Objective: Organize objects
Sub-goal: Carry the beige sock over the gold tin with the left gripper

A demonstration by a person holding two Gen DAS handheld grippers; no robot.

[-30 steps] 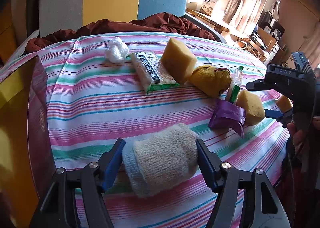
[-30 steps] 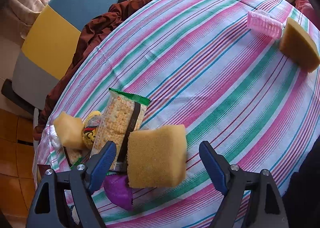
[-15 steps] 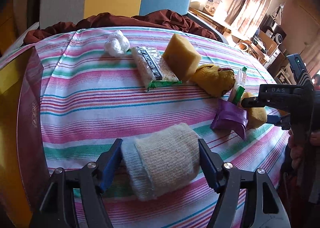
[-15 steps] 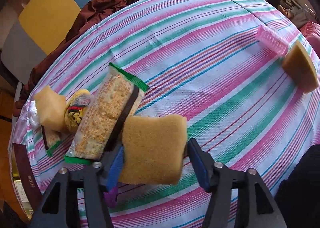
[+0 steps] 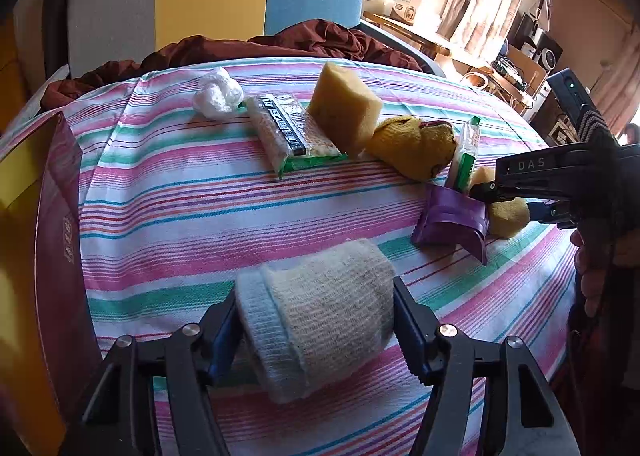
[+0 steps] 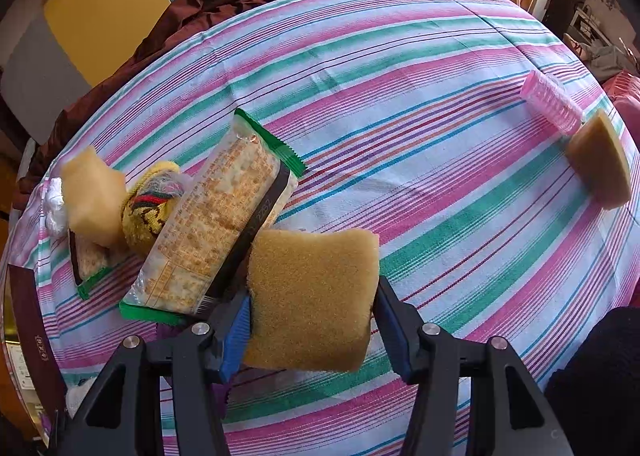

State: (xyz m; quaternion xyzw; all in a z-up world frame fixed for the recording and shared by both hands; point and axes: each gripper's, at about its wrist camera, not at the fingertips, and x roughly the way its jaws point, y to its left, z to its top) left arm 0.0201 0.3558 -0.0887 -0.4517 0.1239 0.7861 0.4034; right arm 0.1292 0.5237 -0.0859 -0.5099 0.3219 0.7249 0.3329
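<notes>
My left gripper (image 5: 316, 320) is shut on a rolled beige sock (image 5: 320, 312), just above the striped tablecloth (image 5: 168, 200). My right gripper (image 6: 312, 316) is shut on a yellow sponge (image 6: 312, 296), which also shows in the left wrist view (image 5: 506, 212), beside a purple packet (image 5: 452, 216). A row of things lies behind: a white wad (image 5: 218, 94), a cracker pack (image 5: 288, 132), a second sponge (image 5: 344, 108), a yellow knitted item (image 5: 416, 148), and a green-ended cracker pack (image 6: 216, 228).
A dark red box (image 5: 56, 256) stands at the table's left edge. A pink ribbed roller (image 6: 552, 102) and a third sponge (image 6: 600, 164) lie at the far right. A chair with brown cloth (image 5: 280, 44) stands behind the table.
My right gripper has closed on the yellow sponge, which was loose between open jaws before. My left gripper has kept its hold on the sock and drifted slightly.
</notes>
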